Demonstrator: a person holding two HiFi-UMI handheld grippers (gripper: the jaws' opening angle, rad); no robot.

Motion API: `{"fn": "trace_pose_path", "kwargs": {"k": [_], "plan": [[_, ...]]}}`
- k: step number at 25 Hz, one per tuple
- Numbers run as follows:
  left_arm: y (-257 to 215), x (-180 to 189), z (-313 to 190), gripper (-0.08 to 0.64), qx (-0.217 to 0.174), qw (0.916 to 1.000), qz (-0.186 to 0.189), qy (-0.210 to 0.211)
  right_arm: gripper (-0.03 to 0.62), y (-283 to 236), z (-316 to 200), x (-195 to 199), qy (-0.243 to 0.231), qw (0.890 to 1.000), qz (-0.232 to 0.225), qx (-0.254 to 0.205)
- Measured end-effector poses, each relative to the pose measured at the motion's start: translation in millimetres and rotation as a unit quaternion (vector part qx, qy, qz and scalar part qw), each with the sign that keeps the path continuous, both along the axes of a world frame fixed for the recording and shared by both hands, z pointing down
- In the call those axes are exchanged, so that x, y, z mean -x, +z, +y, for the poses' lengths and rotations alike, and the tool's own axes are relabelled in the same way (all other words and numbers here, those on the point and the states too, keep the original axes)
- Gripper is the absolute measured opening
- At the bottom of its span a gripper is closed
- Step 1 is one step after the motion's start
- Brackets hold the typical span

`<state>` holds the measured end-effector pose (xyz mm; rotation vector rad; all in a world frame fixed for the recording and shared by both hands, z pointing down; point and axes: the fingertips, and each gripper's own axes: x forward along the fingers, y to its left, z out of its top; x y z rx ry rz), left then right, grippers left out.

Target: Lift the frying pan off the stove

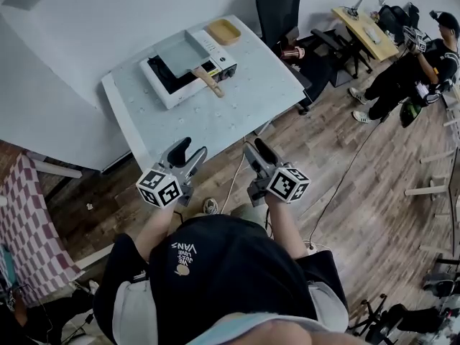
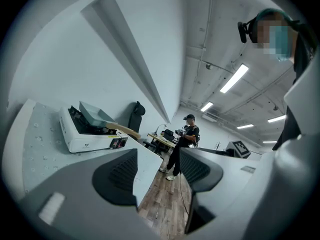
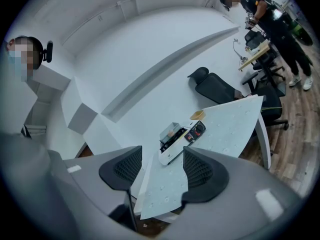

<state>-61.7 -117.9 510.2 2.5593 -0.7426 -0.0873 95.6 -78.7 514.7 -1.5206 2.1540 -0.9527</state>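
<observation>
On the white portable stove [image 1: 171, 96], toward the far side of the table [image 1: 215, 124], sits the square grey frying pan [image 1: 181, 54], its wooden handle [image 1: 209, 82] pointing toward the near edge. Just beyond the stove, at the table's far corner, lies a small yellow tray [image 1: 223, 31]. Both tools hang over the table's near edge, well apart from the pan: the left gripper [image 1: 188, 152] and the right gripper [image 1: 257, 149] each have their jaws spread wide with nothing between them. Behind the table stands a black office chair [image 1: 280, 6].
</observation>
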Motion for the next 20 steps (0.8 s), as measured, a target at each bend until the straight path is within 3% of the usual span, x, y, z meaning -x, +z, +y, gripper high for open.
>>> {"fn": "trace_pose_path", "kwargs": {"k": [7, 14, 20], "plan": [[13.7, -16.2, -18.0, 0.244, 0.024, 0.9994, 0.001, -0.024, 0.247, 8.7, -36.1, -13.7, -0.039, 0.999, -0.006, 0.010], [5.4, -33.2, -44.5, 0.247, 0.027, 0.9932, 0.015, -0.113, 0.244, 7.2, -86.8, -35.5, -0.121, 0.992, -0.008, 0.019], [6.6, -49.9, -58.5, 0.250, 0.033, 0.9813, 0.022, -0.188, 0.242, 5.7, -121.8, -52.4, -0.197, 0.980, 0.000, 0.023]]}}
